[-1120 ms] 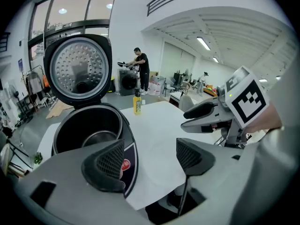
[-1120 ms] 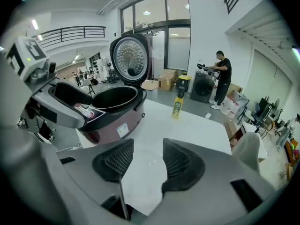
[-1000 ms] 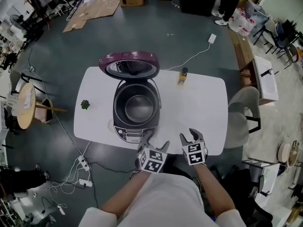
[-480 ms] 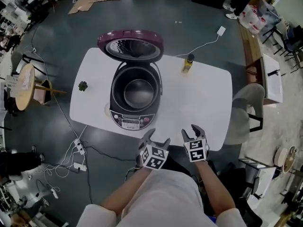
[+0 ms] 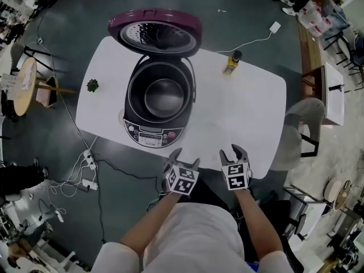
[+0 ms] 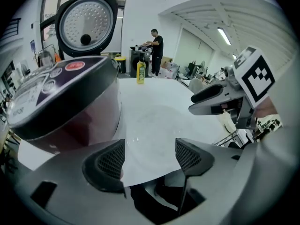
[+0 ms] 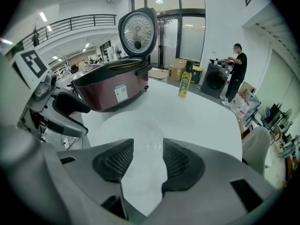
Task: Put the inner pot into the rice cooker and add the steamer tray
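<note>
both grippers sit at the near edge of the white tabletop, empty. left gripper: fingers well apart, nothing btwn them, only the tabletop edge shows thru the gap. right gripper: fingers wide too, gripping nothing.

rice cooker stands far-left of both hands, lid tipped up on its far side. grey inner pot looks already seated in the body, so prob. the tray step is what's left. left gripper is nearer the cooker.

key relation: right gripper view shows a faint round clear outline w/ glints, flat on the tabletop just ahead of the right fingers and right of the cooker. likely the steamer tray, can't be sure. it's round, so no long axis; right hand is nearer.

head view barely shows that disc, but only it shows the cooker's inside; gripper views give just the outer wall. yellow bottle far right, small green thing far left, both well apart from the hands.
</note>
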Demonstrator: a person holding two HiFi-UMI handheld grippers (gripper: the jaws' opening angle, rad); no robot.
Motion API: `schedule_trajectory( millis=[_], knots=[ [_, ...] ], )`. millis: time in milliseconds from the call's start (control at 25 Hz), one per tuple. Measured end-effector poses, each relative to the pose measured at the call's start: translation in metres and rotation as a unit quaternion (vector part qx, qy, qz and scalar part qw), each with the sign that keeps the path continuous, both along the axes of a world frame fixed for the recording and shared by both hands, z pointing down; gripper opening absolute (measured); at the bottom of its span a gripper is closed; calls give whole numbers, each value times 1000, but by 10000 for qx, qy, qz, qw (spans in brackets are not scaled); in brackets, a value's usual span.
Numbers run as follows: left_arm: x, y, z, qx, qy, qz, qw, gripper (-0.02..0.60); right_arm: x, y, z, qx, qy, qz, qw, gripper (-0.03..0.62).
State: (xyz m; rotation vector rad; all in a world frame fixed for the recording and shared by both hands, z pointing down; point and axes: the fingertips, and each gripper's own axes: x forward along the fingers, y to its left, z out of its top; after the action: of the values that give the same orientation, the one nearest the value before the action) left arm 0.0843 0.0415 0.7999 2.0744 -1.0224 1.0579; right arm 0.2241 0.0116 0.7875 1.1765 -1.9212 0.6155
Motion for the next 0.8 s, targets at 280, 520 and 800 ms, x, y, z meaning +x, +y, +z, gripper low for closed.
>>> schedule_trajectory(
  millis=[280,520,800],
  knots=[
    [-7,-2,50,-344,-109,-461,9983,350,20,0,39,-219,238,-21,9995,209],
    [-14,-3,73,-537,-184,-630,9964,345,31,-2,71,-443,301,-35,9986,209],
    [-12,0,93,-756,-179,-765,9940,327,32,-1,102,-757,385,-92,9963,209]
  ],
)
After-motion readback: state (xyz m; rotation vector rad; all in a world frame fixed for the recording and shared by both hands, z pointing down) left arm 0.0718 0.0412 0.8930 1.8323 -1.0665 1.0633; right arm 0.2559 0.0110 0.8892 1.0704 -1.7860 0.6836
